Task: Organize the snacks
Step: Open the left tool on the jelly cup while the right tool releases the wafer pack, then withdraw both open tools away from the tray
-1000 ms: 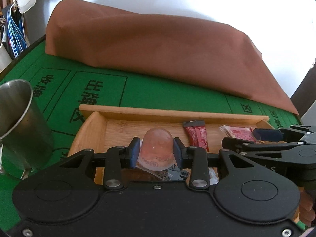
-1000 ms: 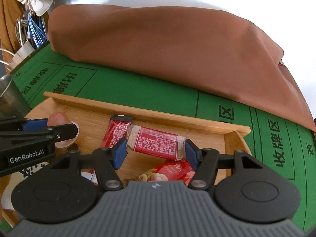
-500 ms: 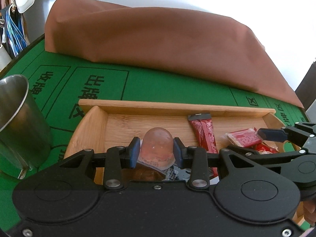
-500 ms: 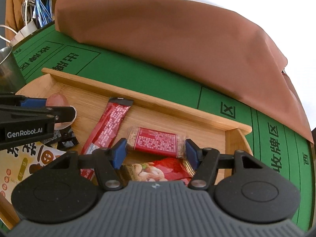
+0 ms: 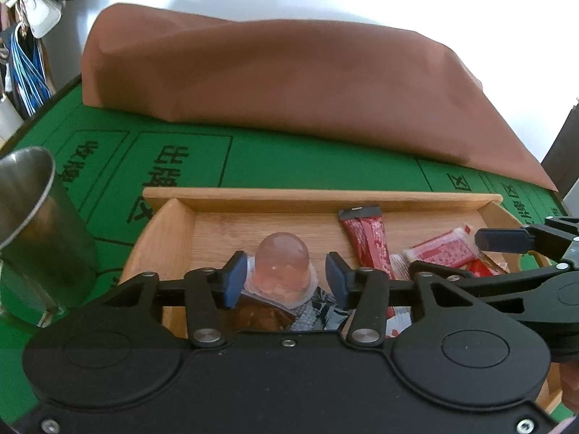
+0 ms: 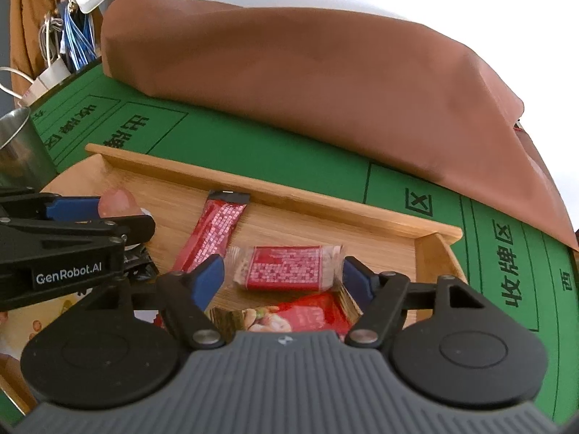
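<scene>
A wooden tray (image 5: 289,195) (image 6: 362,213) lies on the green mat. My left gripper (image 5: 284,278) is open, its pads a little apart from a pink jelly cup (image 5: 282,267) that rests on packets in the tray; the cup also shows in the right wrist view (image 6: 117,202). My right gripper (image 6: 284,275) is open around a red wrapped snack bar (image 6: 286,267) (image 5: 439,251) lying in the tray, pads clear of its ends. A long red stick packet (image 6: 213,231) (image 5: 365,238) lies in the tray's middle.
A steel cup (image 5: 36,231) (image 6: 18,148) stands left of the tray. A brown cloth-covered mound (image 5: 289,83) (image 6: 307,86) runs along the back. More snack packets (image 6: 300,314) lie at the tray's near side. Cables hang at far left (image 6: 72,32).
Both grippers lowered their snacks into the tray and opened; the jelly cup and red bar now lie released between the pads.
</scene>
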